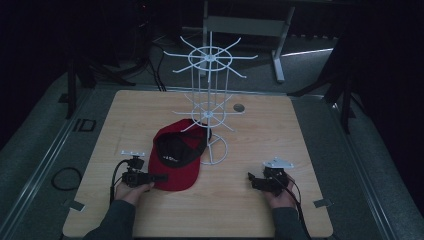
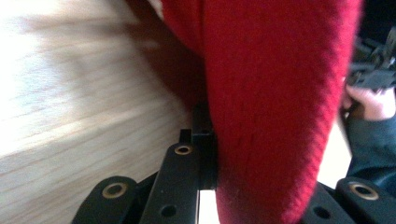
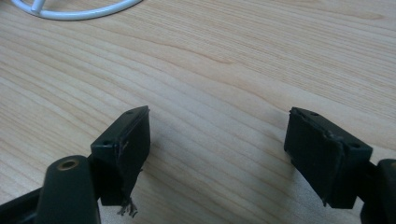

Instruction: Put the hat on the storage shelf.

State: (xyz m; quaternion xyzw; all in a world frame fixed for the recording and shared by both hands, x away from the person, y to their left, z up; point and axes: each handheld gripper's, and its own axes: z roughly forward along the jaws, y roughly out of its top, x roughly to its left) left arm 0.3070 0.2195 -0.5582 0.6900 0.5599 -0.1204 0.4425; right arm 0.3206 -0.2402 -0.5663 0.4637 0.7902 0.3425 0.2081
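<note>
A red cap (image 1: 177,160) with a black inside lies upside down on the wooden table (image 1: 280,130), its brim towards the person. My left gripper (image 1: 162,177) reaches in from the left and is shut on the brim's edge. In the left gripper view the red brim (image 2: 271,116) stands between the black jaws of the left gripper (image 2: 247,177), with one fingertip (image 2: 203,135) pressed against it. My right gripper (image 1: 251,179) rests low at the front right, apart from the cap. In its own view the right gripper (image 3: 217,140) stands open over bare wood.
A white wire display rack (image 1: 210,100) with spoked arms stands just behind the cap; its ring base (image 3: 70,11) shows at the top left of the right gripper view. A small round hole (image 1: 239,107) sits at the back of the table. A cable loop (image 1: 66,177) lies off the left edge.
</note>
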